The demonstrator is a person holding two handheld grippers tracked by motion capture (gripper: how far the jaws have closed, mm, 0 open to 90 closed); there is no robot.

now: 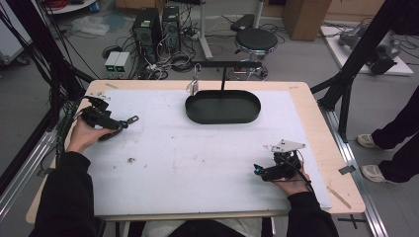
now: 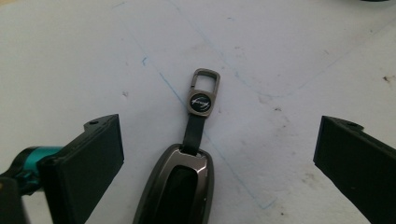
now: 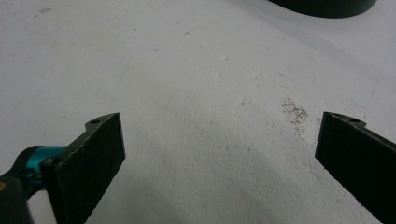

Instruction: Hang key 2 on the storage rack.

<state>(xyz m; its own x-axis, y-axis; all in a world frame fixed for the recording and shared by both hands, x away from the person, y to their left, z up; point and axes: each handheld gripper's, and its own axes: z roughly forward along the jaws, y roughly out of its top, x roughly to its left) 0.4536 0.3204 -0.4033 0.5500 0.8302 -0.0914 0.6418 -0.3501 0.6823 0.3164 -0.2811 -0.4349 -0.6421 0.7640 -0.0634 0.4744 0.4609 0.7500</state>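
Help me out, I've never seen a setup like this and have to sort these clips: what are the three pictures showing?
A person sits at a table, holding a handheld two-jaw gripper in each hand. The high view looks down from above; the other two come from cameras riding on the grippers. The left gripper has its jaws open around a car key fob with a strap and metal clip, lying on the white mat. The right gripper is open over bare mat. A black oval tray sits at the far side.
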